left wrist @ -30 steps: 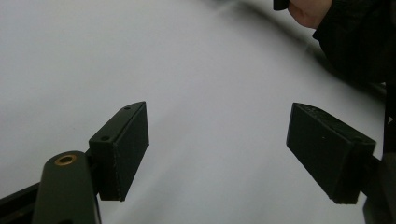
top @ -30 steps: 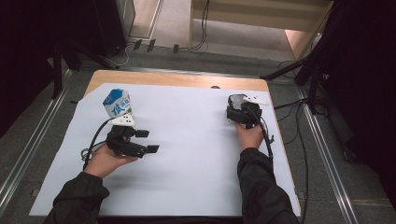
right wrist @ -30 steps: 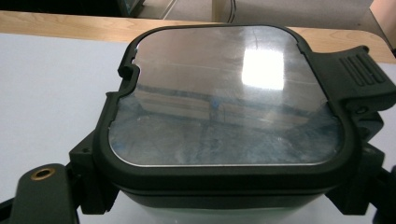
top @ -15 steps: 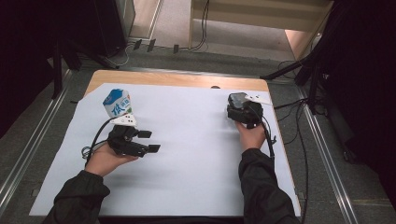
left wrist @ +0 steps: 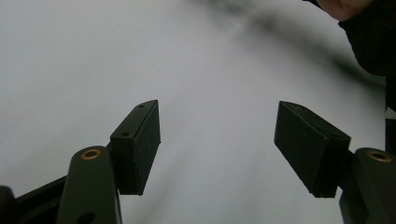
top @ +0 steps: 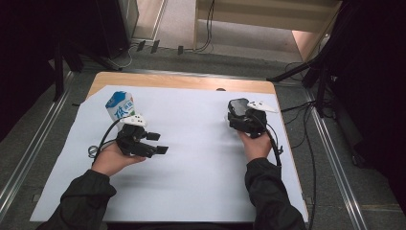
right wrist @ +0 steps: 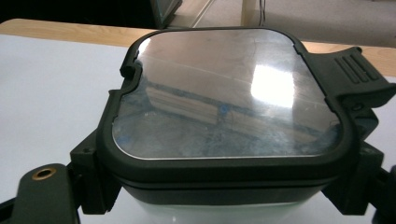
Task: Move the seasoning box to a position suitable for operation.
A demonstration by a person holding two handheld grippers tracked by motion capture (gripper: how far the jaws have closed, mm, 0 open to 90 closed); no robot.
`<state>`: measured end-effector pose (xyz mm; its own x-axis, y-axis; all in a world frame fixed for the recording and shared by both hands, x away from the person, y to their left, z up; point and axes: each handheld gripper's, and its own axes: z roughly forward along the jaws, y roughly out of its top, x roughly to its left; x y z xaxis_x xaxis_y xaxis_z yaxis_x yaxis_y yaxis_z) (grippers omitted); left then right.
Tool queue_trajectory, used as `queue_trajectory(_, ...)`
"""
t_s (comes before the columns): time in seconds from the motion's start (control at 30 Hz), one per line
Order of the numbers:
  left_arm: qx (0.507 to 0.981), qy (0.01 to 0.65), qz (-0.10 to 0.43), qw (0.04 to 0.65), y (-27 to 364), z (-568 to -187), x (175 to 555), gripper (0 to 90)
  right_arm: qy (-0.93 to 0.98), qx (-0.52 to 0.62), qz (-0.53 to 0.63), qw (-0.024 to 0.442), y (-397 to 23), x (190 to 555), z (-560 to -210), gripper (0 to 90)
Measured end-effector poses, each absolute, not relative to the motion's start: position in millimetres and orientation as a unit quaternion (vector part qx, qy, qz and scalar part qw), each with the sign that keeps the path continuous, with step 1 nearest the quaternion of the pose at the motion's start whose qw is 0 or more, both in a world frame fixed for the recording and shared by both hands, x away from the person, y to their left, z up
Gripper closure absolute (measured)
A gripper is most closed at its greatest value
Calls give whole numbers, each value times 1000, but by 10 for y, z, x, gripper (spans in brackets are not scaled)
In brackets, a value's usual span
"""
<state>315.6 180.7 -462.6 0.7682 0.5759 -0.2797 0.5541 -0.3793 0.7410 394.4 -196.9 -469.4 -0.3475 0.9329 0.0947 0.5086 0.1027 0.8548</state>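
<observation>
Two grippers are working over the white sheet (top: pixel 191 158) that is covering most of the table (top: pixel 182 81). Compared with a second ago, my left gripper (top: pixel 155 143) has just been narrowing its jaws somewhat, and nothing is lying between them; in the left gripper view they are standing well apart over bare sheet, with its black pads (left wrist: pixel 137 147) facing one another across the gap. My left hand (top: pixel 112 158) is hardly shifting, near the table's left edge. My right gripper (top: pixel 239 115) is sitting slightly farther toward the table's far edge than before, by the far right corner, and it is clamping a black-rimmed container (right wrist: pixel 229 107) with a clear lid (right wrist: pixel 219 93); its jaws are pressing on the two sides of that box, as the right gripper view is showing. Through the lid I am seeing only reflections and smears, so I cannot tell what is inside. A latch tab (right wrist: pixel 357 77) is sticking out from one corner of the rim. My right hand (top: pixel 256 143) is gripping from the near side. A blue and white milk carton (top: pixel 120 105) is standing upright near the far left corner, just beyond the left gripper, whose cable (top: pixel 103 141) is looping on the sheet beside it. Nothing is standing between the two grippers.
</observation>
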Motion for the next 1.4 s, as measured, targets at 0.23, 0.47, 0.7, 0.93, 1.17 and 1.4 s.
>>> queue_trajectory(0.23, 823, 340, 19, 455, 1770, -4623, 3218, 302, 707, 507, 432, 239, -1954, 3775, -4666, 162)
queue_trajectory(0.47, 825, 328, 5, 459, 1750, -4625, 3253, 284, 713, 497, 435, 238, -1940, 3658, -4636, 162)
queue_trajectory(0.7, 830, 327, 15, 451, 1704, -4627, 3287, 291, 717, 494, 435, 228, -1910, 3534, -4651, 162)
queue_trajectory(0.93, 826, 333, 18, 455, 1719, -4614, 3290, 293, 726, 482, 444, 210, -1755, 3422, -4669, 162)
queue_trajectory(1.17, 829, 334, 20, 449, 1735, -4605, 3282, 313, 742, 461, 448, 189, -1513, 3351, -4728, 162)
queue_trajectory(1.4, 826, 341, 26, 448, 1771, -4600, 3254, 326, 762, 435, 447, 173, -1280, 3308, -4787, 162)
